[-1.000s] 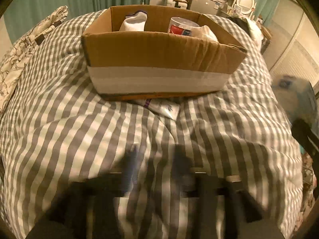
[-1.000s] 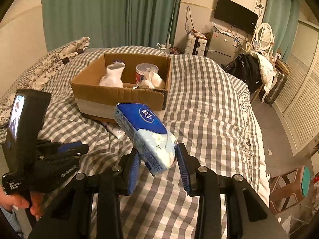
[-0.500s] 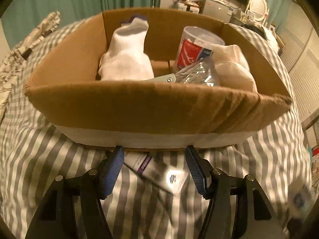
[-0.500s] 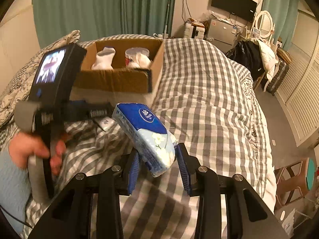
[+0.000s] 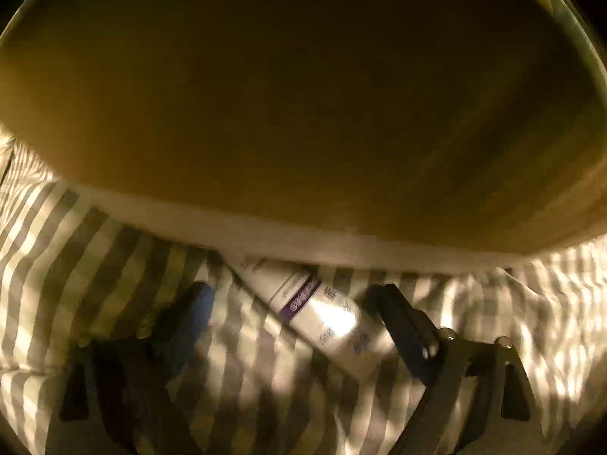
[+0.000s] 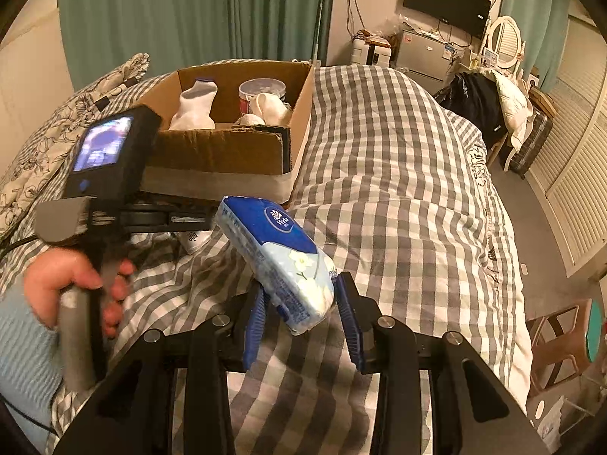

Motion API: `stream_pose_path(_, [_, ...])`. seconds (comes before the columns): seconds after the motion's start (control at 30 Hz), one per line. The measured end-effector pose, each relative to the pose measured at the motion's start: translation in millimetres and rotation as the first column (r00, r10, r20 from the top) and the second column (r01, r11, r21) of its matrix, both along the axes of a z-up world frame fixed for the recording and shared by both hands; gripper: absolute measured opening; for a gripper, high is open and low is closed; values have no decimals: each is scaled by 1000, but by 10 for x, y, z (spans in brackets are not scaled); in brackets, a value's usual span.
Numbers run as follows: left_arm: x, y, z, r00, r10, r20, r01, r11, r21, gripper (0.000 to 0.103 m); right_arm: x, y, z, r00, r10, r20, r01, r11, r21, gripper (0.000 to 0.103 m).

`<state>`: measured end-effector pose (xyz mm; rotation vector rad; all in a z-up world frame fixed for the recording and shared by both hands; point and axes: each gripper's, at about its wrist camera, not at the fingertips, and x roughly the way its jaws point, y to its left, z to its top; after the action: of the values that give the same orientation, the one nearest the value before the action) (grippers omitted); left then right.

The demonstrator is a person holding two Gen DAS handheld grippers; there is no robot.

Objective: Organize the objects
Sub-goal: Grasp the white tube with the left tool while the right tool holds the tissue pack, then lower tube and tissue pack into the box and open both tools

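The right gripper [image 6: 299, 313] pinches a soft pack of tissues [image 6: 275, 256] between its two blue-padded fingers [image 6: 253, 318], clamped on the pack's lower end. The pack tilts up and to the left above the bed; its upper half is dark blue with a round logo, its lower half pale blue with white flowers.

The left gripper [image 5: 292, 311] sits low on the grey-and-white checked bedspread [image 5: 95, 250], its fingers spread wide on either side of a white tube [image 5: 322, 314] with a purple band. The tube lies on the bedspread, slanting from upper left to lower right, its upper end right at the foot of the cardboard box [image 5: 303, 94]. This view is dark and blurred, so whether either finger touches the tube cannot be told.

From the right wrist view, the left gripper [image 6: 189, 218] reaches in against the front of the open cardboard box [image 6: 227, 148], held by the person's left hand [image 6: 72, 284]. Inside the box are a white sock [image 6: 195, 104], a round tub [image 6: 261, 91] and another bundle of white cloth [image 6: 271, 108]
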<state>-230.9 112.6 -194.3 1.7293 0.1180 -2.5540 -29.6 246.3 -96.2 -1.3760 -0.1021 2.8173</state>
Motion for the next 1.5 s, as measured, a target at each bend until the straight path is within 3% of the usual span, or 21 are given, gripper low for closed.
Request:
stream_pose_path(0.07, [10,27,-8,999,-12,-34,12,1000,3,90,-9,-5,9,1000,1,-1,-1,1000,-1,36])
stream_pose_path(0.1, [25,23,-9,999,-28,-36,29,999,25,67,-8,-13,16,1000,2,-1,-2,1000,0,36])
stream_pose_path(0.2, [115,-60,-8,998,-63,-9,63,995,82,41,7,-28,32,1000,2,-1,-2,1000,5,36])
stream_pose_path(0.4, [507,-311,158,995,-95,35,85,970,227,14,109,-126,174,999,19,-31,-19,1000,12,36])
stream_pose_path(0.63, [1222,-473,530,985,-169,-29,171,948,268,13,274,-324,387,997,48,-68,-46,998,32,36])
stream_pose_path(0.83, [1563,-570,1134,955,-199,-219,235,961,148,13,395,-484,625,991,67,-119,-64,997,34,36])
stream_pose_path(1.03, [1334,-679,1902,876,-234,-421,266,964,17,13,309,-592,988,976,99,-196,-98,995,13,35])
stream_pose_path(1.13, [1131,-671,2081,849,-235,-474,261,965,-11,13,144,-617,1189,964,111,-241,-115,993,1,35])
stream_pose_path(1.33, [536,-617,2225,831,-227,-508,251,968,-23,13,-432,-579,1405,953,109,-282,-133,989,-68,35])
stream_pose_path(1.5, [73,-575,2058,836,-225,-500,236,971,-43,13,-1088,-533,1268,965,98,-244,-142,976,-166,35])
